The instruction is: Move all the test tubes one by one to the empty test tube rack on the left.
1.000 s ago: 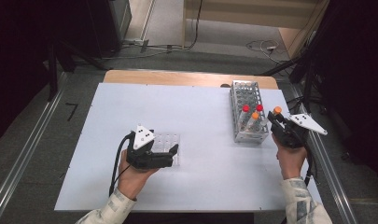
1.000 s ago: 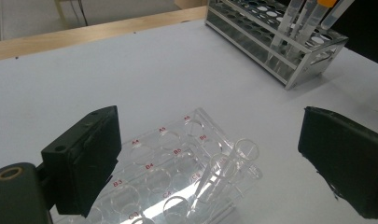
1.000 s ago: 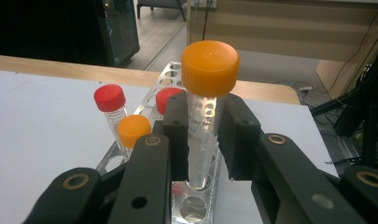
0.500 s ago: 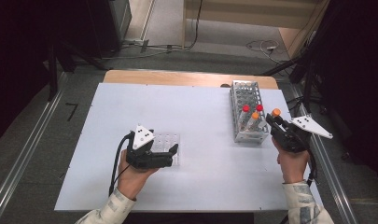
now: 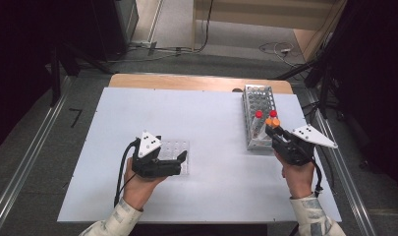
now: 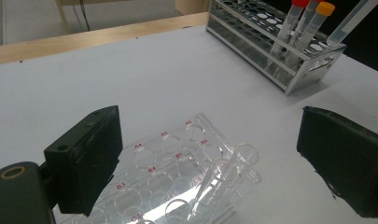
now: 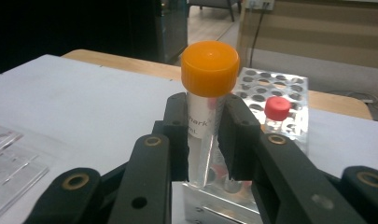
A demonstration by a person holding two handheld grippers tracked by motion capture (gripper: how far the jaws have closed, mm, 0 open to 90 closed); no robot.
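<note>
My right fingers pinching orange-capped tube, long axis upright, just above rack; left fingers spread around well plate.

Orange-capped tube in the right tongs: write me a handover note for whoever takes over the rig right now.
Right tongs: shut on the orange-capped tube, held upright by the near end of the metal rack.
Left tongs: open, jaws either side of the clear well plate, not pressing it.
Rack: two red-capped tubes stand in it.
Done: orange tube gripped.
Left: probably carry it to the plate.
</note>
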